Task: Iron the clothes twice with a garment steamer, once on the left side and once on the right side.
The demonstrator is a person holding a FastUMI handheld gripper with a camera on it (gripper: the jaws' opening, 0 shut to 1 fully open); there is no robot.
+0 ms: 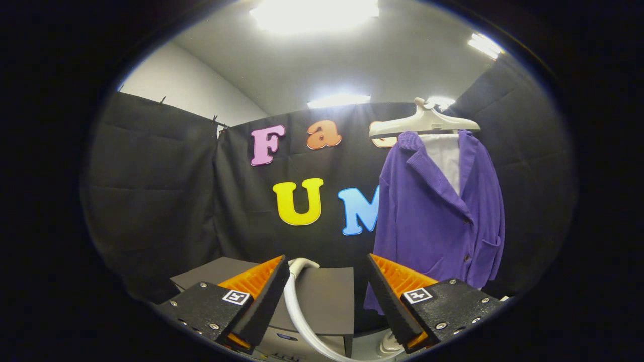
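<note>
A purple jacket (437, 216) hangs on a pale hanger (425, 122), beyond my right finger and up to the right, with a white lining showing at its collar. My gripper (328, 261) is open, its orange-and-black fingers (261, 296) spread wide with nothing pressed between them. A white steamer hose (297, 306) curves up between the fingers from below, ending in a white bend just ahead of the left finger. The steamer head itself is not clearly visible; a white round part (390, 344) sits low by the right finger.
A dark grey box-like top (327, 296) lies just ahead of the fingers, below the hose. Black cloth walls close the booth on the left, back and right. Bright ceiling lights shine above.
</note>
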